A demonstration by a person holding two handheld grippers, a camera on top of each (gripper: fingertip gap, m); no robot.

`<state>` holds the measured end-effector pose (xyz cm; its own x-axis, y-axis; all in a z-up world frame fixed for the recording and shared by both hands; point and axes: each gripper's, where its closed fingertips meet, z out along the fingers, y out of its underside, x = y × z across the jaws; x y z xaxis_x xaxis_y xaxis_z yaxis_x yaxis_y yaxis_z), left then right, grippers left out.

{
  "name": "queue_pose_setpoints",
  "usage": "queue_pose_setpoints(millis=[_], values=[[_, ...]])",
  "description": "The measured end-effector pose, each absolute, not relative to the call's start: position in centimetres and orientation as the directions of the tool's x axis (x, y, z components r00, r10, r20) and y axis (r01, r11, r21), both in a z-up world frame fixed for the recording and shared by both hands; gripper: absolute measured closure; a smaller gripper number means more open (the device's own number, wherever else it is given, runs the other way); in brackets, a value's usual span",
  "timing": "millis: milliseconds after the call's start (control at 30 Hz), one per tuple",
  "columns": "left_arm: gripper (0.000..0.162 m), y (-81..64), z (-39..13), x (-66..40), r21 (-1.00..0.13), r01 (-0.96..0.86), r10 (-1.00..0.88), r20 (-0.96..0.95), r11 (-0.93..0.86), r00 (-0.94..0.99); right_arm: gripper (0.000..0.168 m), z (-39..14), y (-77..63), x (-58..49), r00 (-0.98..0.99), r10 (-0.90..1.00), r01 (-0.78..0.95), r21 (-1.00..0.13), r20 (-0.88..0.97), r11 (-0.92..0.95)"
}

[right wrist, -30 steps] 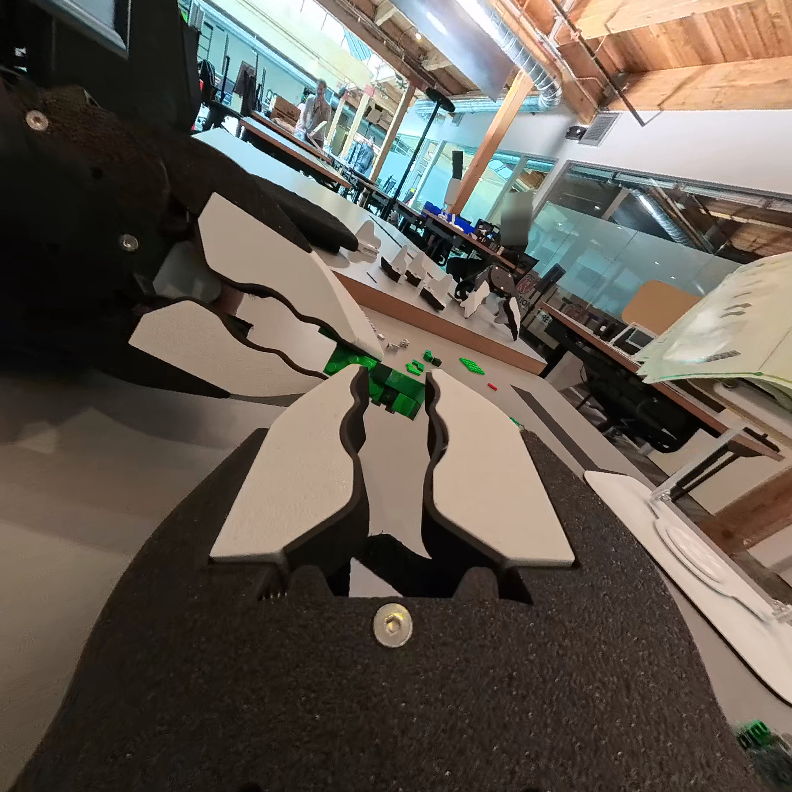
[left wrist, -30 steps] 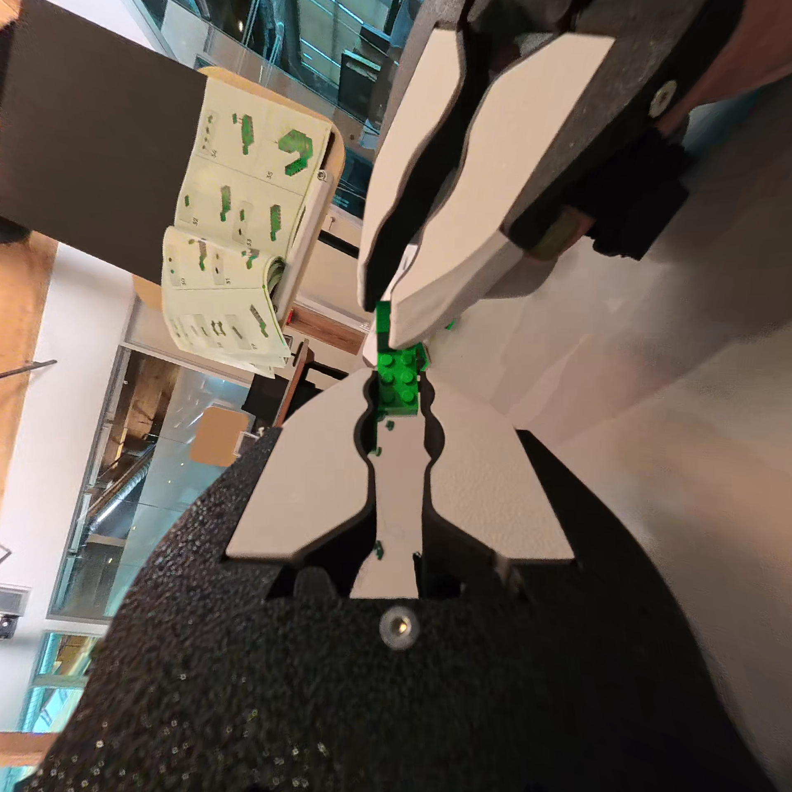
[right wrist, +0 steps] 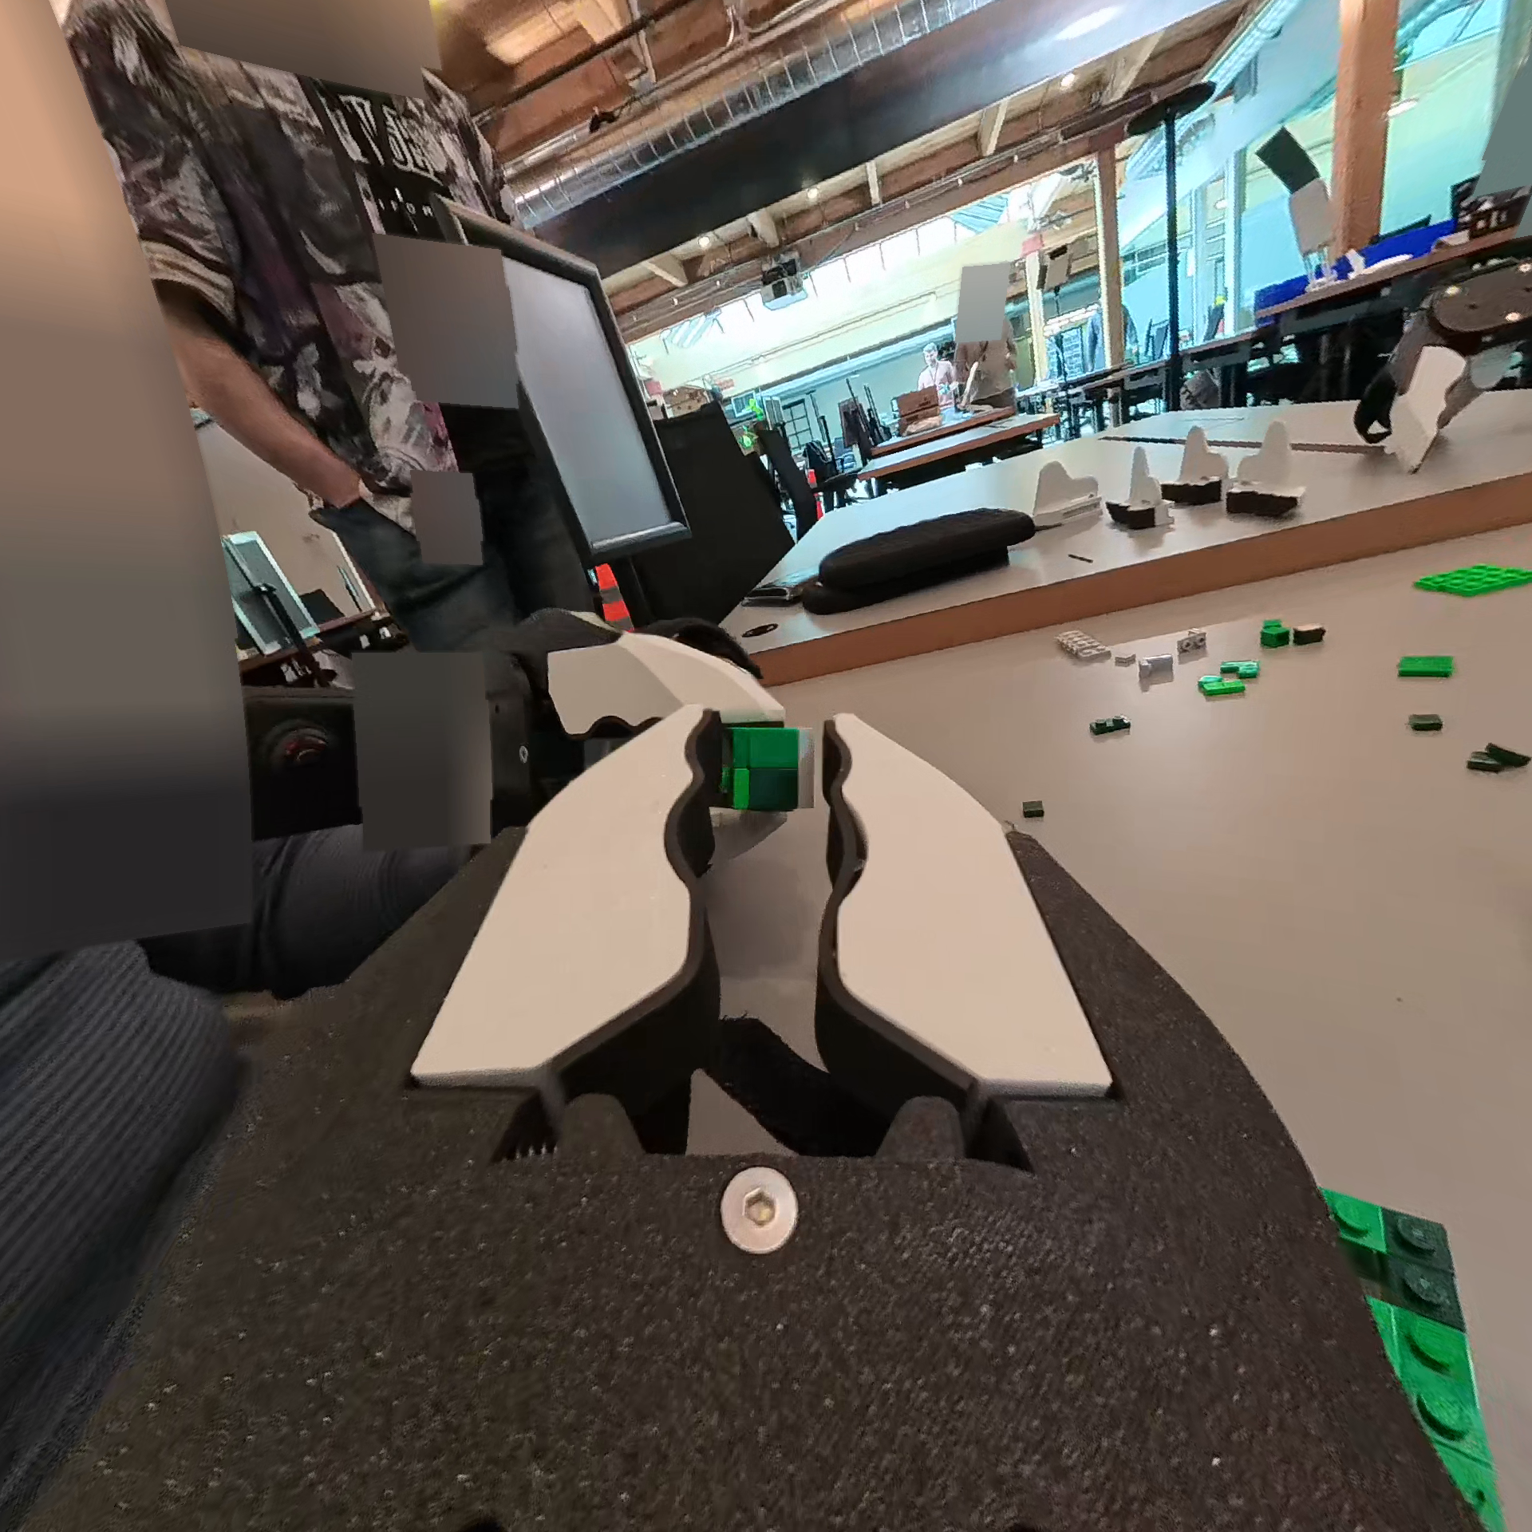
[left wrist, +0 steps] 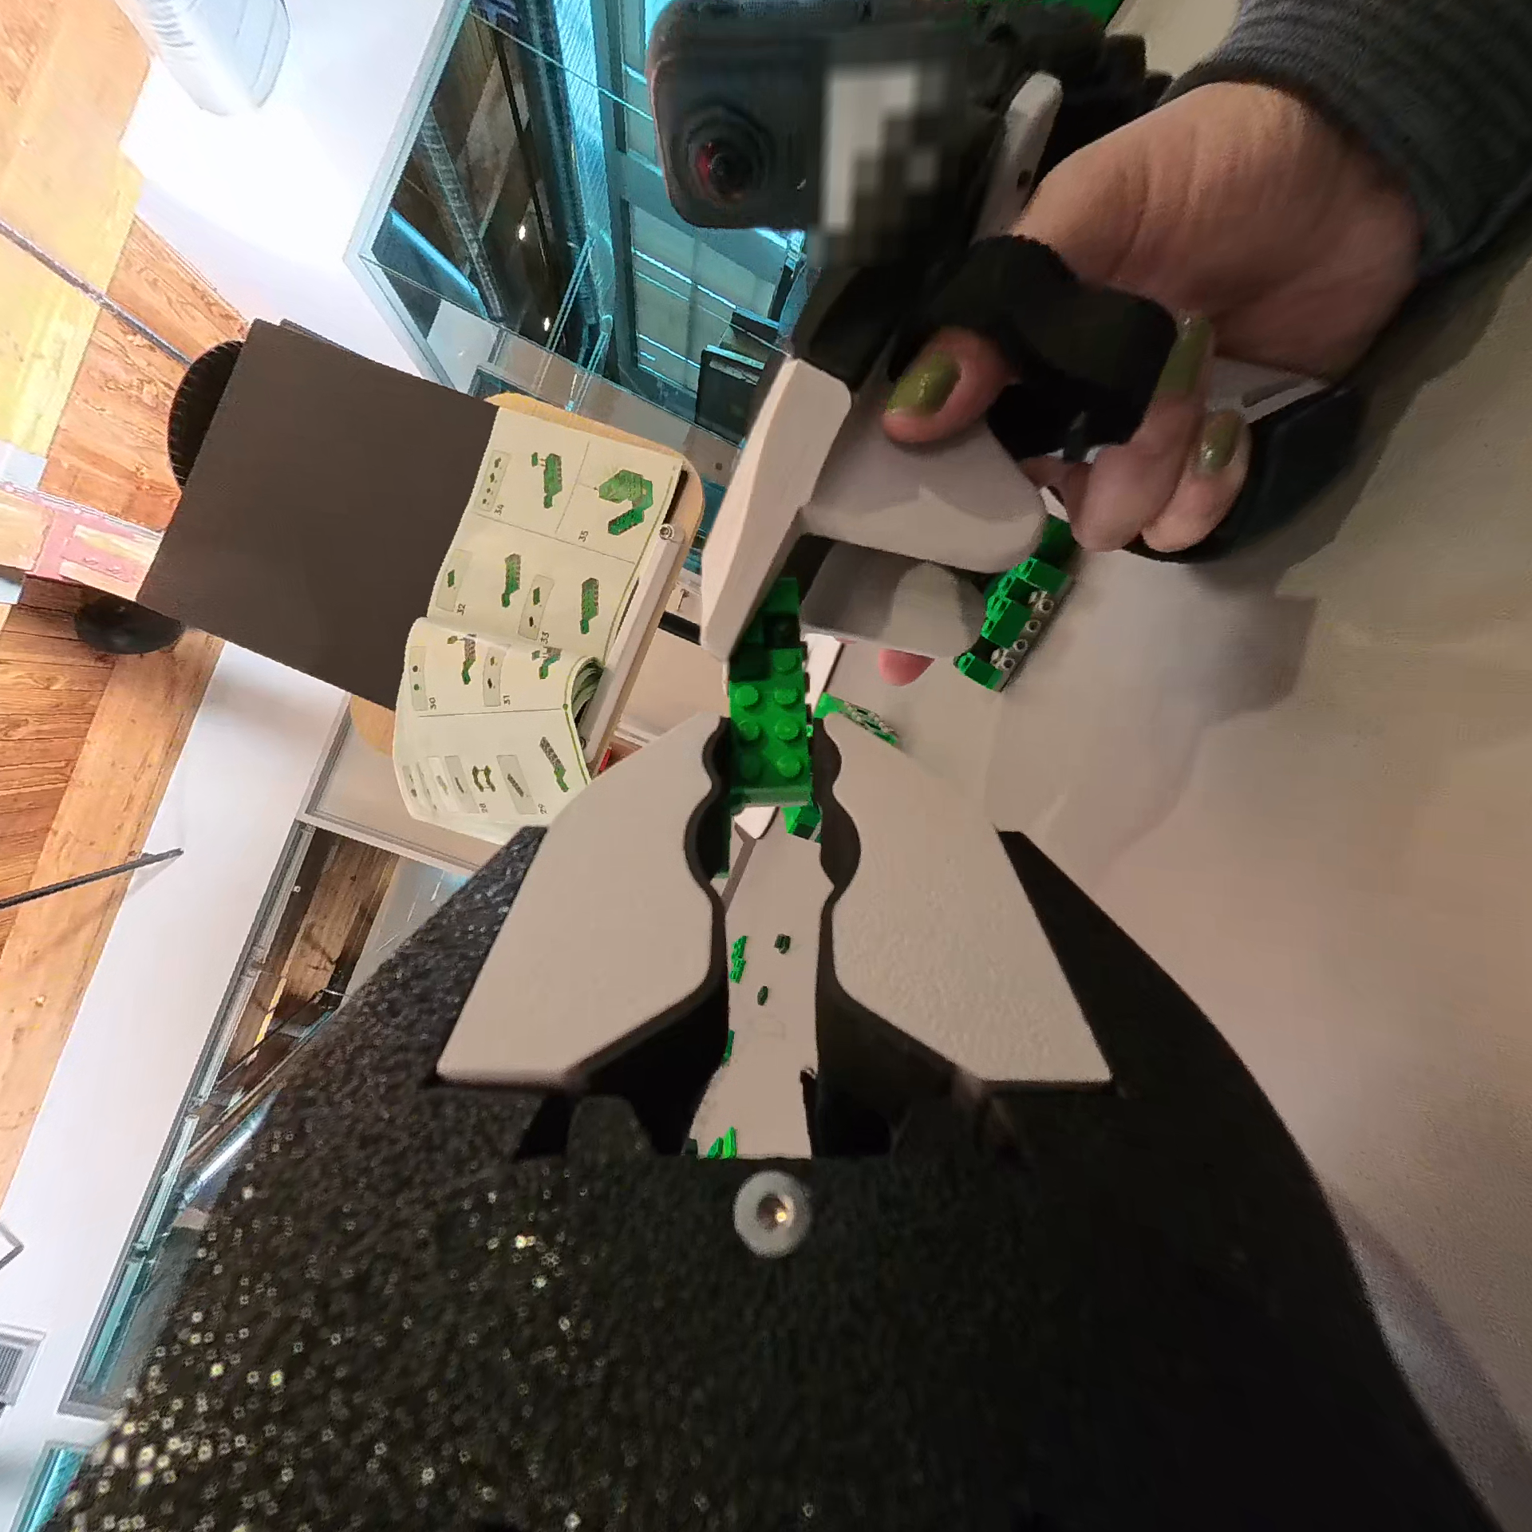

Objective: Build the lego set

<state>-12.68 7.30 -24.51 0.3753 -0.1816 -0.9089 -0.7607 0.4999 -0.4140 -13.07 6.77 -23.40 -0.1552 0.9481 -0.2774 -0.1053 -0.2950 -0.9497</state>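
A green lego assembly (left wrist: 771,746) is held in the air between both grippers. My left gripper (left wrist: 771,734) is shut on its near end. My right gripper (left wrist: 808,638) comes in from above, held by a hand (left wrist: 1202,249), and grips the far end. In the right wrist view, my right gripper (right wrist: 767,729) is shut on the green assembly (right wrist: 758,767), which has a grey piece on its right side. One left finger (right wrist: 655,680) shows just behind it.
An open instruction booklet (left wrist: 530,630) stands on a holder at the left. A second green built section (left wrist: 1015,613) lies on the grey table (right wrist: 1161,829), also at the lower right (right wrist: 1409,1326). Loose green and grey pieces (right wrist: 1227,671) are scattered at the right. A person (right wrist: 290,249) and a monitor (right wrist: 580,414) stand behind. My left and right fingertips are right by each other.
Both grippers have turned while keeping hold of the green assembly. The right gripper now faces the left one, so its camera and the holding hand show.
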Motion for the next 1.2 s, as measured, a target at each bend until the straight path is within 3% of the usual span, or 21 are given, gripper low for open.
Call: queue_pose_setpoints(millis=[33, 100, 167, 633, 667, 733, 767, 800, 1000, 1033, 1067, 1200], values=[[0.145, 7.28, -24.47, -12.68, -0.414, -0.76, -0.18, -0.909, 0.501, 0.377, 0.143, -23.46, 6.65, -13.14, -0.152, 0.952, -0.099, -0.955, -0.264, -0.281], [0.145, 7.34, -24.47, -12.77, -0.413, -0.763, -0.177, -0.909, 0.496, 0.378, 0.137, -23.49, 6.48, -13.19, -0.146, 0.959, -0.096, -0.961, -0.243, -0.258], [0.145, 7.31, -24.44, -12.76, -0.414, -0.762, -0.176, -0.909, 0.497, 0.378, 0.148, -23.54, 6.66, -13.19, -0.125, 0.964, -0.097, -0.964, -0.235, -0.247], [0.145, 7.64, -24.65, -13.05, -0.425, -0.77, -0.189, -0.905, 0.476, 0.382, 0.15, -23.7, 6.69, -13.35, -0.103, 0.973, -0.084, -0.973, -0.206, -0.215], [0.145, 7.63, -24.63, -13.03, -0.423, -0.77, -0.186, -0.905, 0.477, 0.382, 0.15, -23.66, 6.69, -13.34, -0.104, 0.973, -0.087, -0.973, -0.206, -0.215], [0.145, 7.64, -24.71, -12.99, -0.417, -0.774, -0.185, -0.908, 0.477, 0.375, 0.133, -23.75, 6.71, -13.4, -0.113, 0.969, -0.079, -0.97, -0.22, -0.229], [0.145, 7.62, -24.74, -12.94, -0.415, -0.774, -0.185, -0.909, 0.478, 0.373, 0.148, -23.71, 6.7, -13.37, -0.122, 0.966, -0.08, -0.968, -0.227, -0.237], [0.145, 7.67, -24.74, -12.94, -0.415, -0.776, -0.184, -0.909, 0.476, 0.373, 0.151, -23.7, 6.68, -13.35, -0.128, 0.965, -0.081, -0.967, -0.23, -0.241], [0.145, 7.71, -24.78, -12.95, -0.42, -0.773, -0.189, -0.907, 0.475, 0.376, 0.149, -23.59, 6.83, -13.29, -0.113, 0.968, -0.092, -0.968, -0.224, -0.235], [0.145, 7.76, -24.85, -13.01, -0.419, -0.777, -0.189, -0.908, 0.471, 0.374, 0.138, -23.5, 7.02, -13.25, -0.099, 0.97, -0.104, -0.968, -0.22, -0.23], [0.145, 7.8, -24.83, -13.08, -0.42, -0.777, -0.189, -0.907, 0.469, 0.377, 0.15, -23.52, 7.15, -13.23, -0.092, 0.97, -0.105, -0.967, -0.225, -0.234], [0.145, 7.88, -24.91, -13.15, -0.45, -0.763, -0.214, -0.893, 0.464, 0.396, 0.15, -23.37, 7.04, -13.15, -0.102, 0.971, -0.115, -0.967, -0.217, -0.228]])
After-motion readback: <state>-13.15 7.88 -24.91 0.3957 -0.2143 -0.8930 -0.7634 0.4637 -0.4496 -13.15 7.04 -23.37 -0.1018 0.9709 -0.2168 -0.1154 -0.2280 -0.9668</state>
